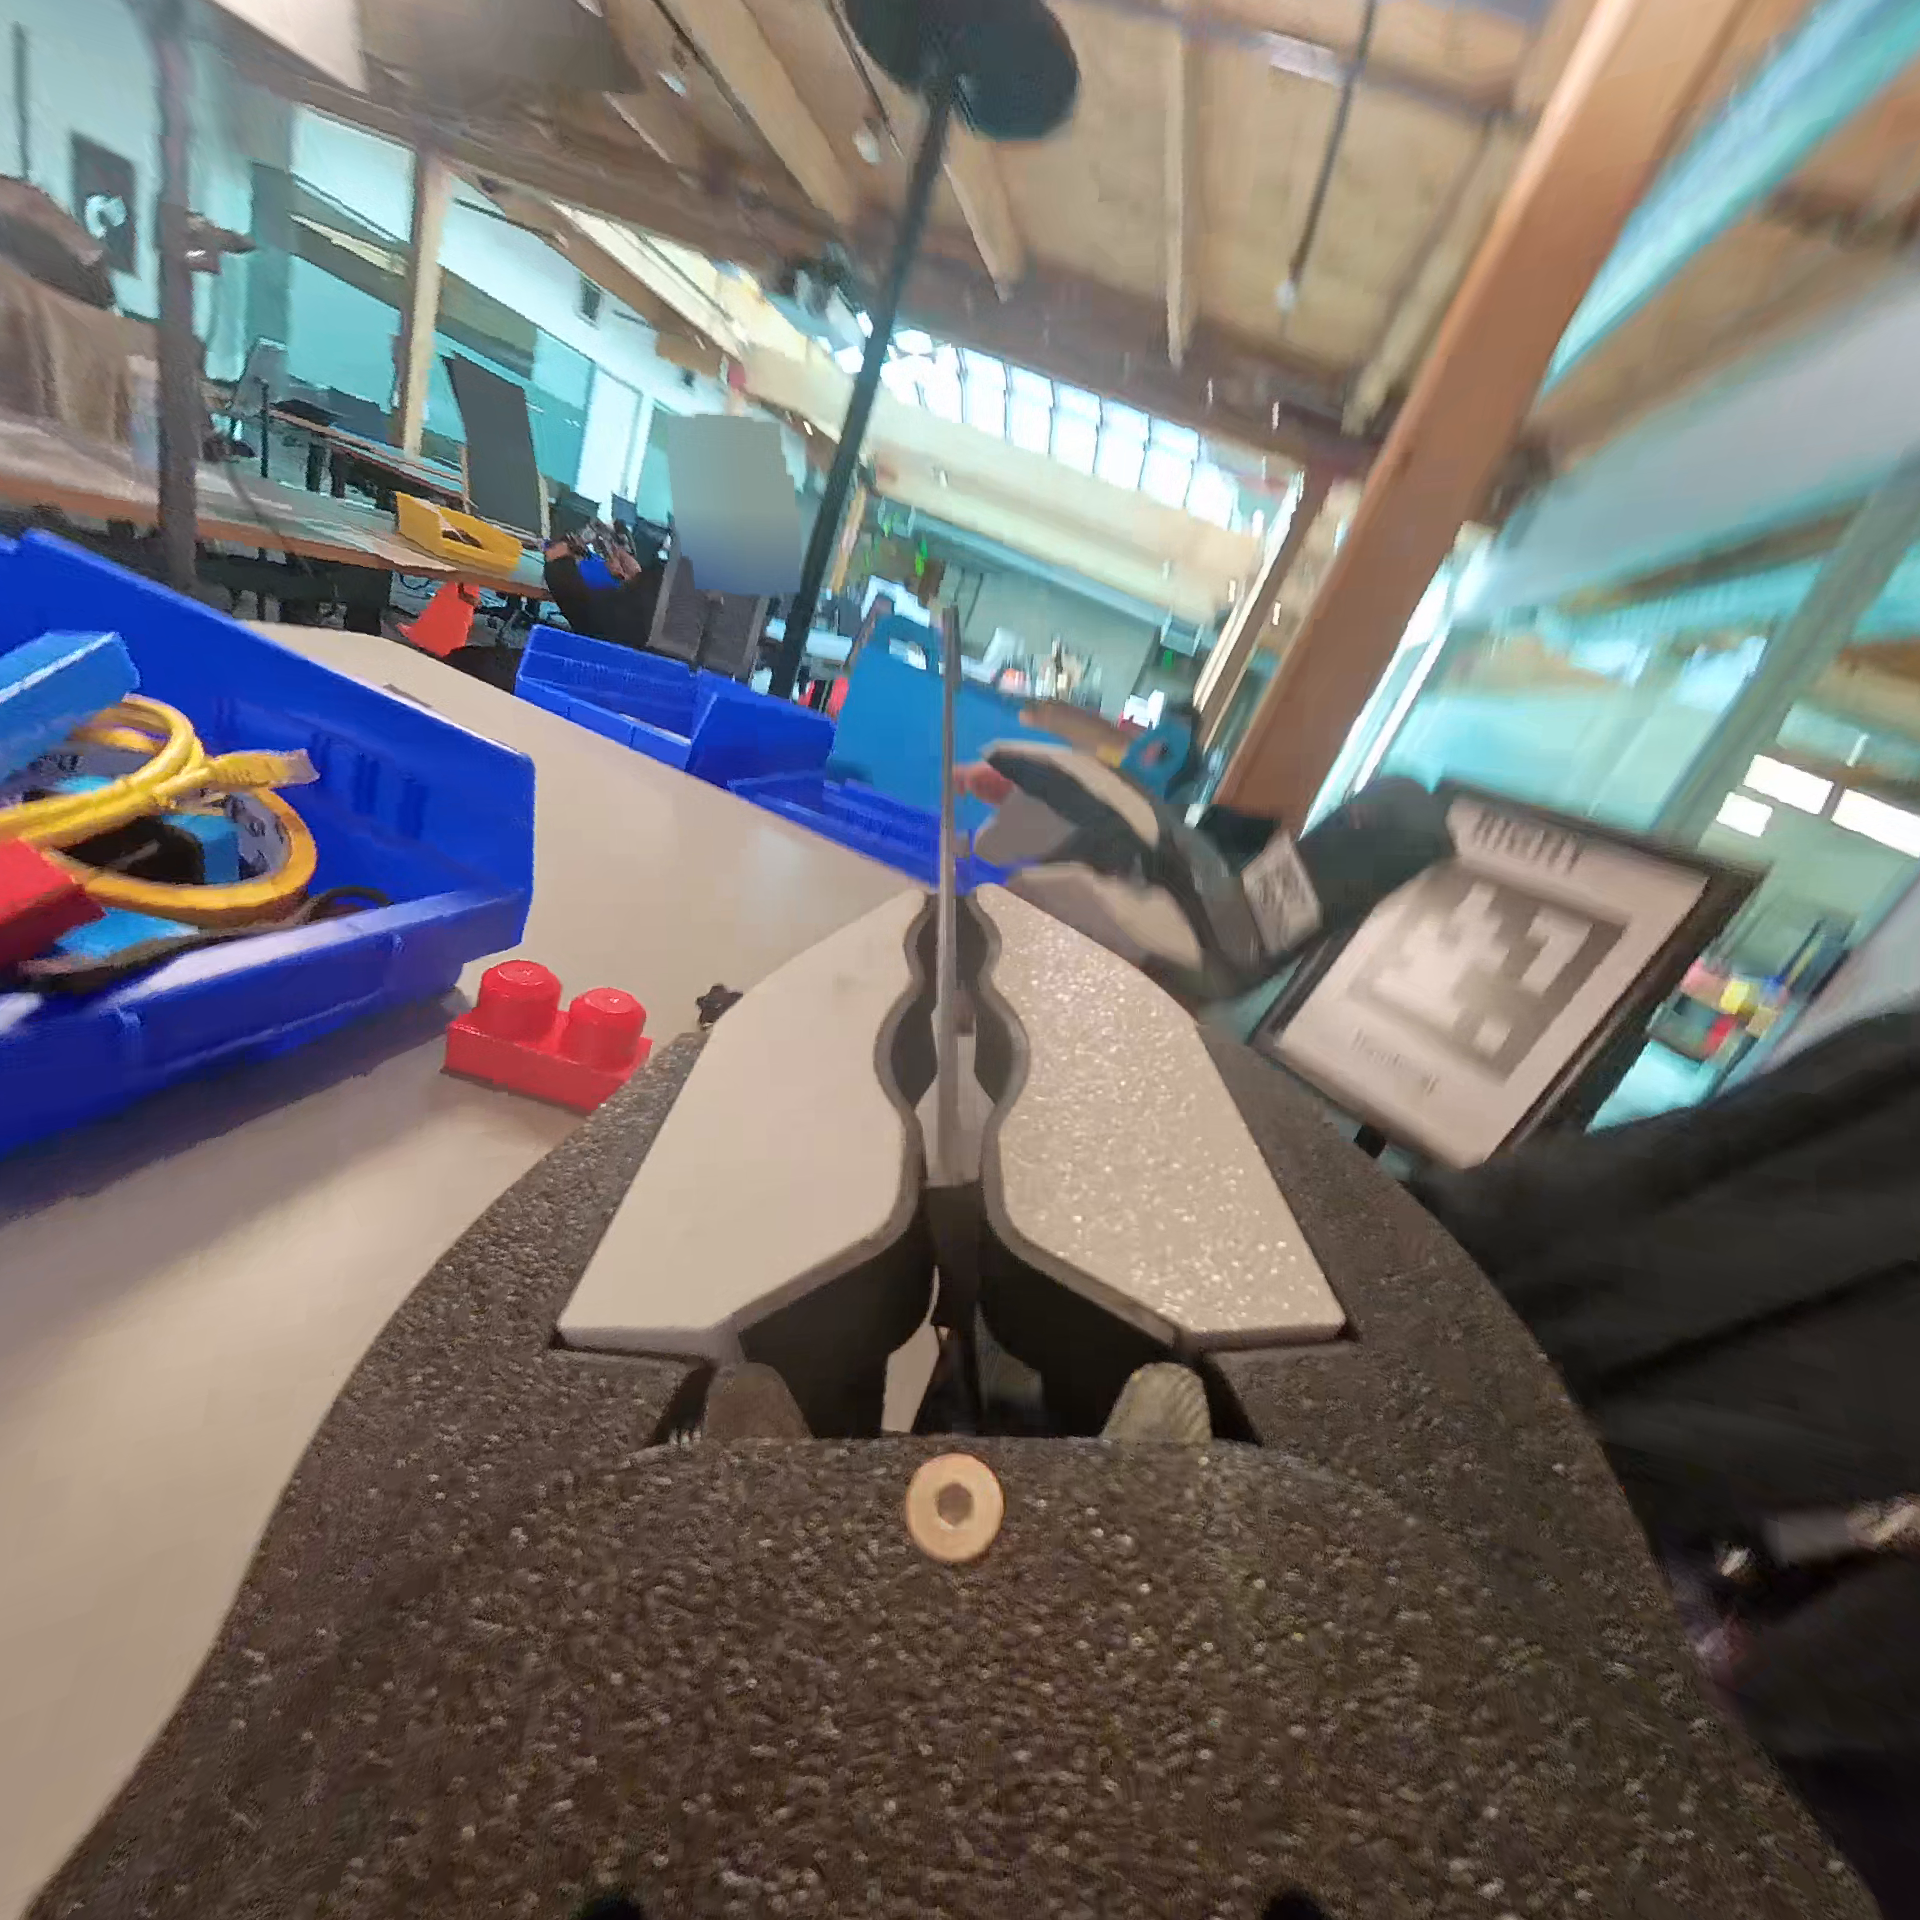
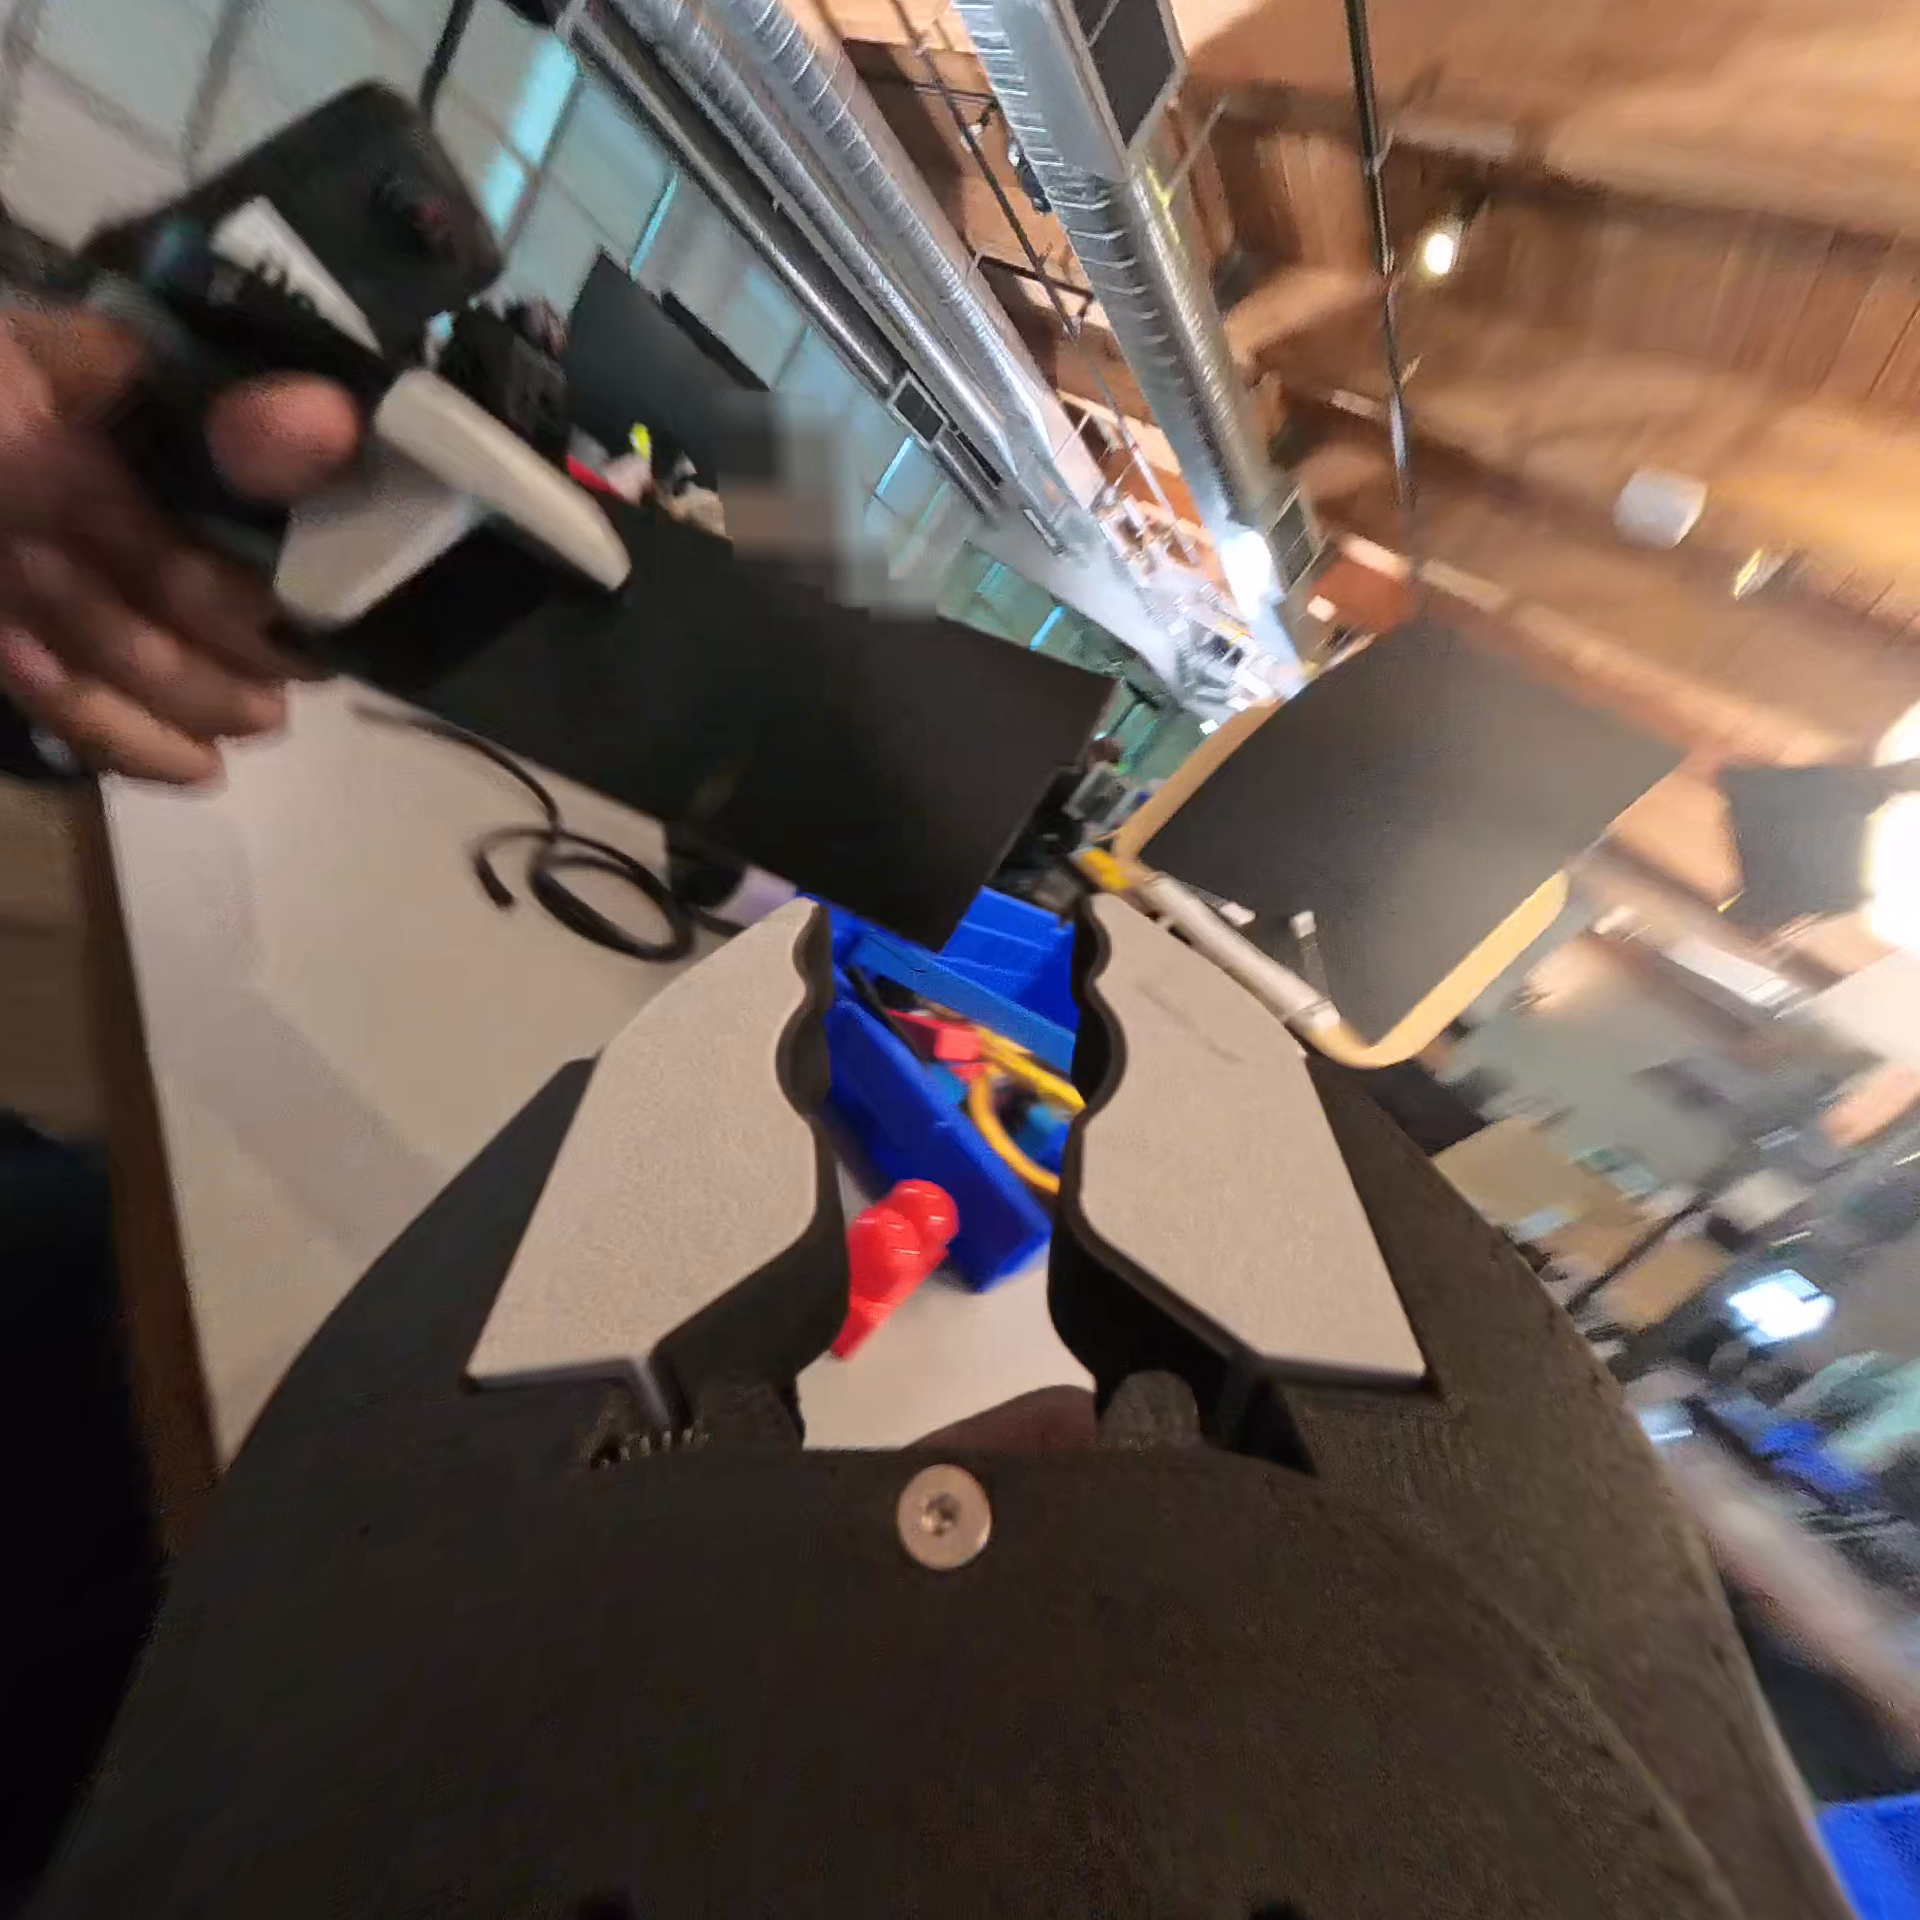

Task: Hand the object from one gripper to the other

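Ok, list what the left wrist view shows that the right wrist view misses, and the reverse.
Left only: a framed marker board. Right only: a coiled black cable and the hand holding the left gripper. Both: the thin black sheet clamped in that gripper, the red brick, the blue bin with yellow cable.

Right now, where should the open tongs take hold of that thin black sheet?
Probably the free lower corner of the black sheet, away from the left tongs clamping its other end. Slide the right tongs over that edge, one finger on each face: it is flat and thin, so only the faces give purchase.
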Motion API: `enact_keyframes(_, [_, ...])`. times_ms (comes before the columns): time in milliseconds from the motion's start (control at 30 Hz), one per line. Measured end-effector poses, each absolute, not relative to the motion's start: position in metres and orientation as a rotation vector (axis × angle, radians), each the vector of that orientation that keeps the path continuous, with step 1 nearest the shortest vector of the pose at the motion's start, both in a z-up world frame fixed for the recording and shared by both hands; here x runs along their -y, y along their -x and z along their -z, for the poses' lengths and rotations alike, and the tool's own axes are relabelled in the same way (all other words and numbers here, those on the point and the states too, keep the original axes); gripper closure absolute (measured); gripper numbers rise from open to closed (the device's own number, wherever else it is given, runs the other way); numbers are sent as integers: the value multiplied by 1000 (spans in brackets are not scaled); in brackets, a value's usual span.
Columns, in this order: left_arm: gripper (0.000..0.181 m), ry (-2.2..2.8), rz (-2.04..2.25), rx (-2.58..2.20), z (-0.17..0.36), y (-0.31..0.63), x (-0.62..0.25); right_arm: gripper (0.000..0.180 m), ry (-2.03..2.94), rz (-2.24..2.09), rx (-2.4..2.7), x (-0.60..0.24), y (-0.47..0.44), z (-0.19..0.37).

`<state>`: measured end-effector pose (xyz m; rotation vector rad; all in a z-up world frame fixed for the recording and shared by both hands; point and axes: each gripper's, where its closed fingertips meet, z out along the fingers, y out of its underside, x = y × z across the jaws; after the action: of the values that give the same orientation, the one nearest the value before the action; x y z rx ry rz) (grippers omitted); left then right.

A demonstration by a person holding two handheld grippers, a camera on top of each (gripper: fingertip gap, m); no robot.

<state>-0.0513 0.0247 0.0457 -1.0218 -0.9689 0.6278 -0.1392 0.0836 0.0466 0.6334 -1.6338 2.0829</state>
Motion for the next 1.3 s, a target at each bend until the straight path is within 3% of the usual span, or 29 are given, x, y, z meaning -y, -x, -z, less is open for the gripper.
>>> enact_keyframes(267, [179, 581, -313, 1131, -45, 69, -18, 124, -770, -1506, 1180, -68, 131, -29])
enact_keyframes(433, [179, 560, -193, 1136, -39, 80, -43, 124, -693, -1447, 1084, -68, 134, -35])
enact_keyframes(567, [179, 583, -115, 1162, -28, 88, -59, 134, -626, -1399, 1066, -70, 141, -40])
enact_keyframes(667, [177, 620, -87, 1178, -21, 94, -70, 162, -568, -1359, 1079, -70, 152, -41])
enact_keyframes(700, [169, 634, -99, 1156, -24, 94, -72, 170, -575, -1336, 1114, -68, 155, -37])
enact_keyframes(800, [113, 798, -139, 1047, -42, 85, -87, 179, -534, -1350, 1242, -62, 167, -26])
enact_keyframes(933, [88, 873, -385, 841, -80, 56, -77, 180, -498, -1520, 1546, -53, 168, -11])
enact_keyframes(1067, [89, 935, -636, 717, -93, 33, -58, 180, -535, -1798, 1996, -48, 142, 7])
enact_keyframes(1300, [111, 1294, -903, 721, -58, 40, -70, 179, -833, -2068, 2786, -78, 60, 20])
